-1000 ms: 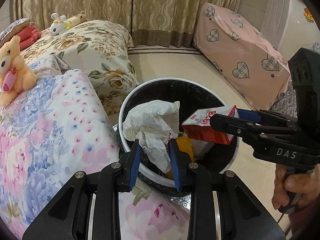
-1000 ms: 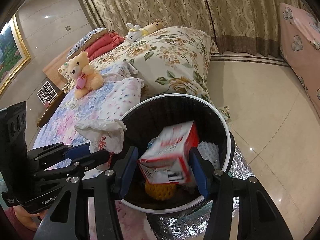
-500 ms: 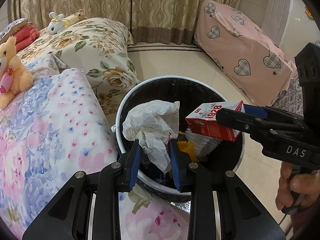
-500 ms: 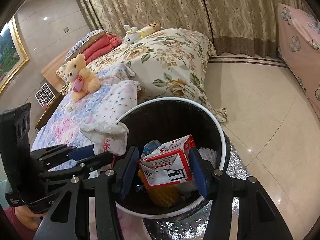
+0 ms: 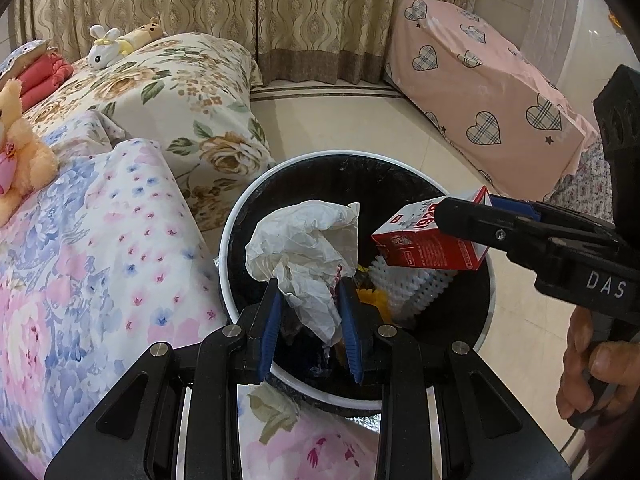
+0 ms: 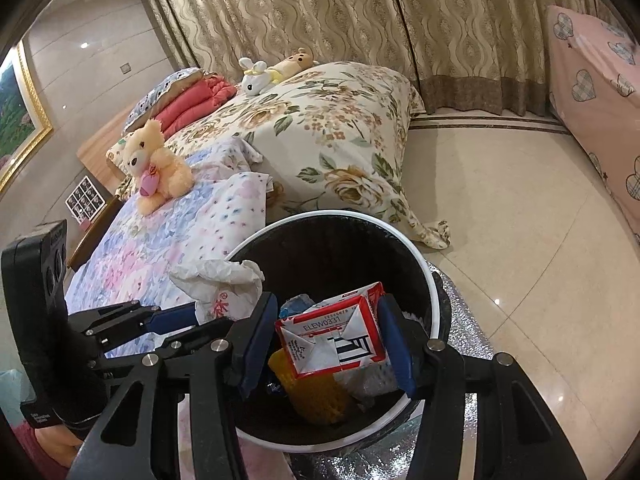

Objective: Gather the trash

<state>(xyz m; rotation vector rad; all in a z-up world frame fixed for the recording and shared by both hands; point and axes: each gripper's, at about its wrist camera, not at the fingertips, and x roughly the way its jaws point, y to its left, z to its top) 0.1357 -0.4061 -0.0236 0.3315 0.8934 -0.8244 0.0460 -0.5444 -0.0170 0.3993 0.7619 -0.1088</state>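
Note:
A black trash bin with a white rim (image 5: 234, 236) (image 6: 434, 292) stands beside the bed. My left gripper (image 5: 310, 312) is shut on a crumpled white plastic bag (image 5: 308, 244) (image 6: 224, 280), held over the bin's near-left rim. My right gripper (image 6: 328, 336) is shut on a red and white carton (image 6: 334, 334) (image 5: 424, 236), which hangs over the bin's opening. Inside the bin lie a yellow foam net (image 6: 316, 392) and white foam netting (image 5: 408, 284).
A bed with a pink and blue floral quilt (image 5: 80, 248) borders the bin on the left, with a peach teddy bear (image 6: 154, 164) on it. A pink heart-print cover (image 5: 488, 100) drapes furniture at right. Shiny tiled floor (image 6: 500, 216) lies beyond the bin. A hand (image 5: 596, 376) grips the right handle.
Both grippers drifted slightly over the bin with their loads. The carton has tilted, so its folded end now faces the right wrist camera.

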